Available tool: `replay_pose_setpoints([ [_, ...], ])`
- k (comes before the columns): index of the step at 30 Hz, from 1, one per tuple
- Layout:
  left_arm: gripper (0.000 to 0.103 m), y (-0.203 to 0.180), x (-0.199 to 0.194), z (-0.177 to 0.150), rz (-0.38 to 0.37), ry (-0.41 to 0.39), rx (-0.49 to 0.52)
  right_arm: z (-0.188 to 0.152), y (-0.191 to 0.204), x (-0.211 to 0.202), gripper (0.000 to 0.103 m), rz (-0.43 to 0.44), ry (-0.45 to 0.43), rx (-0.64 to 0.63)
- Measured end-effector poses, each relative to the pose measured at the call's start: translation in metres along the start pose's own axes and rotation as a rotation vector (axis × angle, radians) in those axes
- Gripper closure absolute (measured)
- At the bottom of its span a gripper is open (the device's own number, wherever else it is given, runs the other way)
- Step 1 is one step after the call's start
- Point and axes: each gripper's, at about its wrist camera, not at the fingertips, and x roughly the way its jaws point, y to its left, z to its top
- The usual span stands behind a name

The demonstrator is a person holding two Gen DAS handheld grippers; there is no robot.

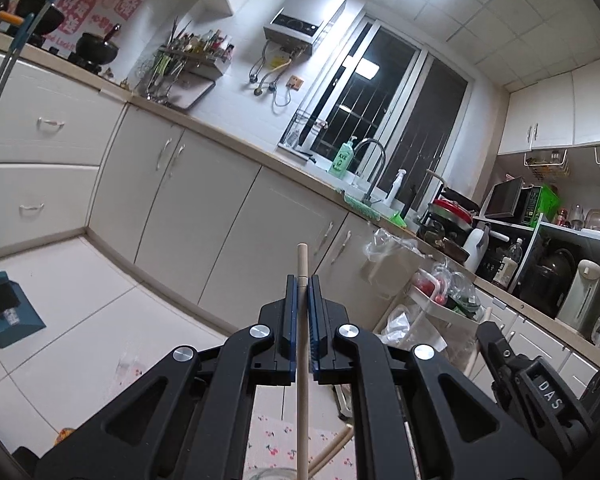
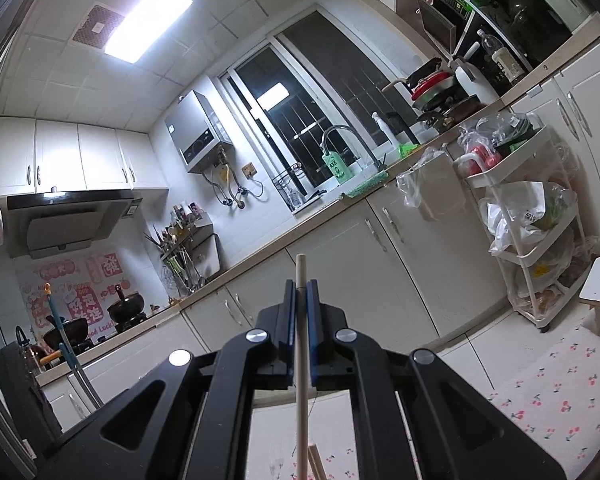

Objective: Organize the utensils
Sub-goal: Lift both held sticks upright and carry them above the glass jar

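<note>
Utensils were in both grippers, raised above the cherry-print tablecloth (image 2: pixel 560 396) and facing the cream kitchen cabinets (image 1: pixel 204 216). The left gripper (image 1: pixel 303 280) pinched a pale wooden stick (image 1: pixel 302 360) upright between its blue pads. The right gripper (image 2: pixel 301 285) clamped a second wooden stick (image 2: pixel 301 380) likewise, tip poking past the fingers.

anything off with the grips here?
Nothing stands out. Left gripper and right gripper are each shut on a wooden stick, centred between the pads, tip poking past them. Nothing looks bent or slipping.
</note>
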Motion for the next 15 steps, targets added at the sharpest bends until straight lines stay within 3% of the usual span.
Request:
replay_pose_setpoints([
  [15, 0.098, 0.007, 0.024, -0.029, 0.052, 0.011, 0.019, -0.037, -0.006, 0.02, 0.097, -0.013, 0.022, -0.031],
])
